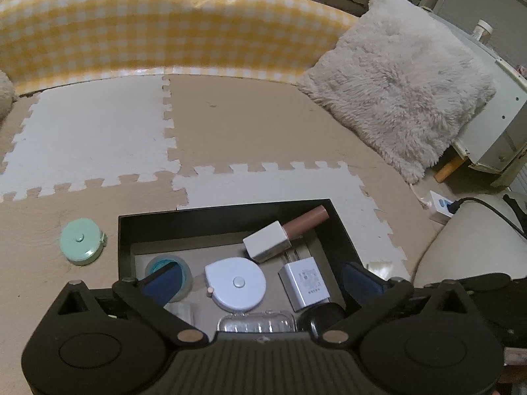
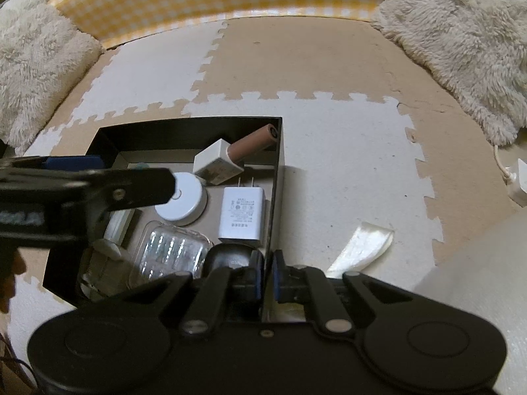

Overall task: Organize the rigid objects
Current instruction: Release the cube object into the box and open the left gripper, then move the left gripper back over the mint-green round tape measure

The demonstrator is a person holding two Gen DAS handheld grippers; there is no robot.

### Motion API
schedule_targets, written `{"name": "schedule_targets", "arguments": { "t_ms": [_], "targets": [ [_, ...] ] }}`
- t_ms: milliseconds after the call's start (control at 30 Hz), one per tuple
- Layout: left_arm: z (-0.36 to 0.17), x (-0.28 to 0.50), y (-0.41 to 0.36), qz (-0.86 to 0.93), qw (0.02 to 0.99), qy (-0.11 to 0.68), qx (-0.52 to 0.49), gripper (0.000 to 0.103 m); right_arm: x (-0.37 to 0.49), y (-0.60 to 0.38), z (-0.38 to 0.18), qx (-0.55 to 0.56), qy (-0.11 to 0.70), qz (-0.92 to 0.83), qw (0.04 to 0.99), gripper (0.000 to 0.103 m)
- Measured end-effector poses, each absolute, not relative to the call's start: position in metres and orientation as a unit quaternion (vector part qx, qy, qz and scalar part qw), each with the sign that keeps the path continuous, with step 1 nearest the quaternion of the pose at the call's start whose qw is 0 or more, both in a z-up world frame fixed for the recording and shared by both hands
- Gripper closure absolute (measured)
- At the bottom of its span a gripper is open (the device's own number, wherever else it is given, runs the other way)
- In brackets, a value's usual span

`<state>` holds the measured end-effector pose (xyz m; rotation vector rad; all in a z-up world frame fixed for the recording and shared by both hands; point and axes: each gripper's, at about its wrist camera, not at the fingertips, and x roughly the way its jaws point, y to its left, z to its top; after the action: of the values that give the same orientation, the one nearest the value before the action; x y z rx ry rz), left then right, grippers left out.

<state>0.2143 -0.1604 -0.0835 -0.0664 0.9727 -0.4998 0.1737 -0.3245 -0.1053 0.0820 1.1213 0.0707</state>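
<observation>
Box (image 1: 126, 230) sits directly under the wide-open left gripper (image 1: 262, 279), whose fingers span most of its width and hold nothing. Between them, below, lie the white tape (image 1: 235, 283), the charger (image 1: 304, 283), a clear case (image 1: 257, 322) and, further ahead, the lipstick (image 1: 286, 230); a teal roll (image 1: 168, 271) lies by the left finger. The right gripper (image 2: 267, 278) is closed narrow on the box's right wall (image 2: 276, 197), one pad inside and one outside, likely to steady the box while things go in. One item is not yet packed: the green tape (image 1: 82, 242) rests on the mat (image 1: 230, 125), just beyond the box's left side, ahead-left of the left gripper. That looks like the next pick.
</observation>
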Motion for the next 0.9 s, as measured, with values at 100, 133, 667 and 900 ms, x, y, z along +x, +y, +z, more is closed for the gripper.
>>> {"name": "schedule_targets", "arguments": {
  "t_ms": [100,133,667,900],
  "targets": [
    [-0.078,0.21,-0.159,-0.241,0.853,0.462,-0.027,0.0,0.174,-0.324,-0.105,0.036,0.532,0.033,0.845,0.096],
    [-0.076,0.209,-0.159,-0.242,0.853,0.461,-0.025,0.0,0.174,-0.324,-0.105,0.035,0.532,0.033,0.845,0.096],
    [-0.057,0.191,-0.133,-0.238,0.866,0.44,-0.014,0.0,0.173,-0.323,-0.105,0.031,0.534,0.033,0.844,0.096],
    [-0.039,0.201,-0.1,-0.212,0.892,0.399,-0.016,0.0,0.173,-0.322,-0.105,0.029,0.534,0.033,0.844,0.096]
  ]
}}
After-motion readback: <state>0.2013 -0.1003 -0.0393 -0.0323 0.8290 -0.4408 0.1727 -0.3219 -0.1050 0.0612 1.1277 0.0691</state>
